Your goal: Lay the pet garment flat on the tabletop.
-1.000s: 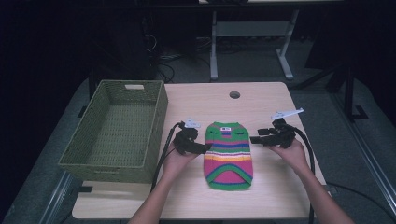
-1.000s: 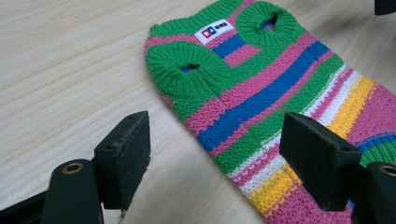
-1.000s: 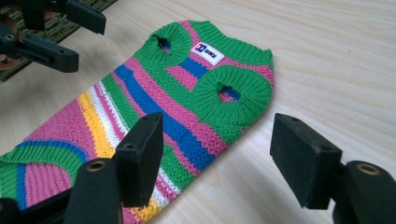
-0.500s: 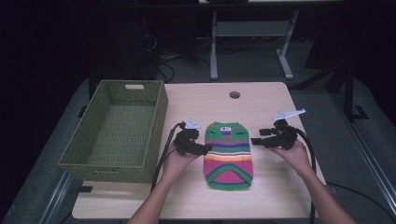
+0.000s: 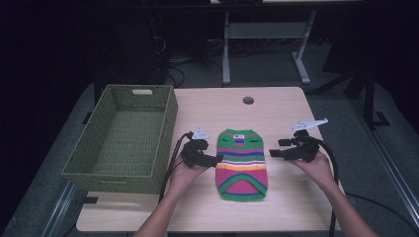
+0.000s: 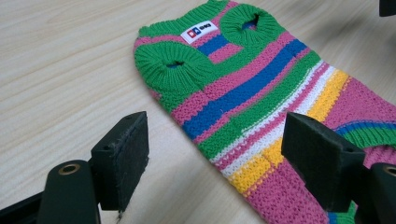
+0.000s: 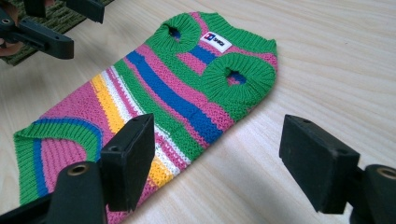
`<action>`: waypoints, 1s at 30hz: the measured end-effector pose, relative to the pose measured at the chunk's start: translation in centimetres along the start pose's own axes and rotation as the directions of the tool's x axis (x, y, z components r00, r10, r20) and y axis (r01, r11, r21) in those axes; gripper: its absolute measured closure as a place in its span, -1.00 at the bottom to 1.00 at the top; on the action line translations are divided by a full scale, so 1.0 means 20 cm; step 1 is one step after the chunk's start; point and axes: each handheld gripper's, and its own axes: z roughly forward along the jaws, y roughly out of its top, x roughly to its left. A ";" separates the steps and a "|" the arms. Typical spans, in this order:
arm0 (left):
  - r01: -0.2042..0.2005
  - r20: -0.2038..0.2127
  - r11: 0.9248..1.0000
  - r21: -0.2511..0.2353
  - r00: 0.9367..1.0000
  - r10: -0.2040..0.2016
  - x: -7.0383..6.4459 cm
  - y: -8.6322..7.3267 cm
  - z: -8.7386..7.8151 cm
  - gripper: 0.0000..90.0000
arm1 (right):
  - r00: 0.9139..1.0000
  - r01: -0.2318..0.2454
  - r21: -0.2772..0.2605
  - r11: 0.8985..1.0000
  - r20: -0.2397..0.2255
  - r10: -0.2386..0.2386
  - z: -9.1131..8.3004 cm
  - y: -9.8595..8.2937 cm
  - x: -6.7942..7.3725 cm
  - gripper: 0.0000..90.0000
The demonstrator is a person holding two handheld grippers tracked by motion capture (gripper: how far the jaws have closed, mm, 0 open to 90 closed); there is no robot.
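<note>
- Striped knitted sweater (image 5: 241,164): a small garment lying flat on the tabletop (image 5: 276,108), neck end away from the person, hem end nearest; it lies just to the right of the woven basket (image 5: 123,133).
- Left hand-held gripper (image 5: 213,159): jaws spread wide, low at the sweater's left edge, holding nothing; one pad (image 6: 122,158) stands over bare wood, the other over the striped knit.
- Right hand-held gripper (image 5: 274,152): jaws likewise spread and empty, just off the sweater's right edge.
- Handling, as judged: the knit looks light, soft and limp, so it will likely sag and fold when lifted; its coarse weave should give the pads good friction.
- Suggested hold: pinch the side edges, or the thicker ribbed green armhole cuffs (image 7: 238,77), one gripper per side.
</note>
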 end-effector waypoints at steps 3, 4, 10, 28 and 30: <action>-0.005 0.002 1.000 -0.005 1.000 0.005 -0.01 0.00 -0.01 -0.50 | 1.000 -0.005 0.001 1.000 0.000 0.005 -0.01 0.00 0.00 -0.43; -0.005 0.002 1.000 -0.005 1.000 0.005 -0.01 0.00 -0.01 -0.50 | 1.000 -0.005 0.001 1.000 0.000 0.005 -0.01 0.00 0.00 -0.43; -0.018 0.008 1.000 -0.004 1.000 0.018 -0.03 -0.02 -0.02 -0.50 | 1.000 0.002 -0.006 1.000 0.000 -0.002 -0.03 -0.03 0.01 -0.43; -0.044 0.016 0.999 0.005 0.999 0.044 -0.07 -0.08 -0.07 -0.51 | 1.000 0.005 -0.003 1.000 0.009 -0.005 -0.08 -0.13 0.03 -0.45; -0.048 0.019 0.999 0.006 0.999 0.048 -0.08 -0.09 -0.07 -0.51 | 1.000 0.009 -0.009 1.000 0.013 -0.009 -0.10 -0.14 0.04 -0.45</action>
